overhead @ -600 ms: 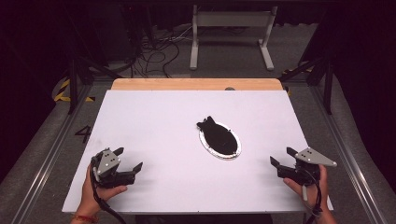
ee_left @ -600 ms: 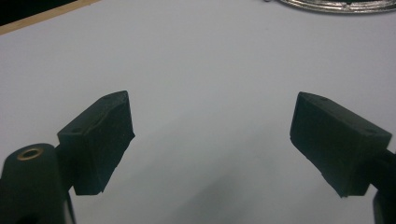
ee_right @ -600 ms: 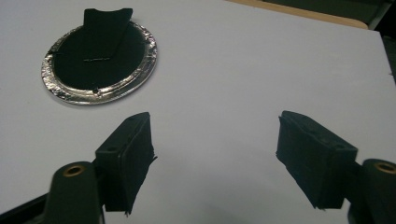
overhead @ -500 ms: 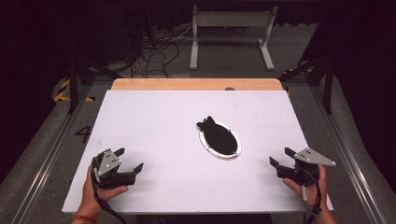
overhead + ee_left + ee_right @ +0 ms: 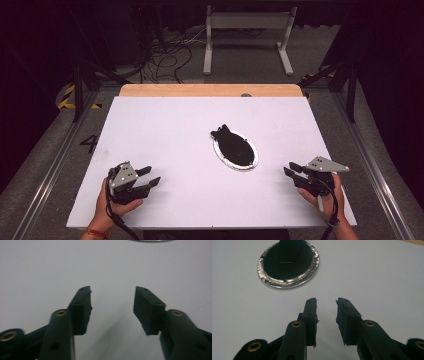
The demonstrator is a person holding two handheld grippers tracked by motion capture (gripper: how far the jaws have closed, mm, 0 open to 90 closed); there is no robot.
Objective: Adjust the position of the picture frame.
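Observation:
A black flat object with a forked tail (image 5: 234,146) lies on an oval silver-rimmed plate (image 5: 251,165) in the middle of the white table (image 5: 160,130). My left gripper (image 5: 153,176) is held near the table's front left corner, open, its jaws pointing right toward the plate. In the left gripper view, the left gripper (image 5: 112,290) has only bare table between its jaws, and the plate's rim (image 5: 150,240) shows at the top edge. My right gripper (image 5: 288,168) sits at the front right, open and empty, pointing left. The right gripper view shows the right gripper (image 5: 326,300) short of the plate (image 5: 287,283) and the black object (image 5: 287,257).
A wooden strip (image 5: 210,90) runs along the table's far edge. Beyond it on the floor stand a white metal frame (image 5: 247,30) and loose cables (image 5: 165,55). Dark stands flank the table on both sides.

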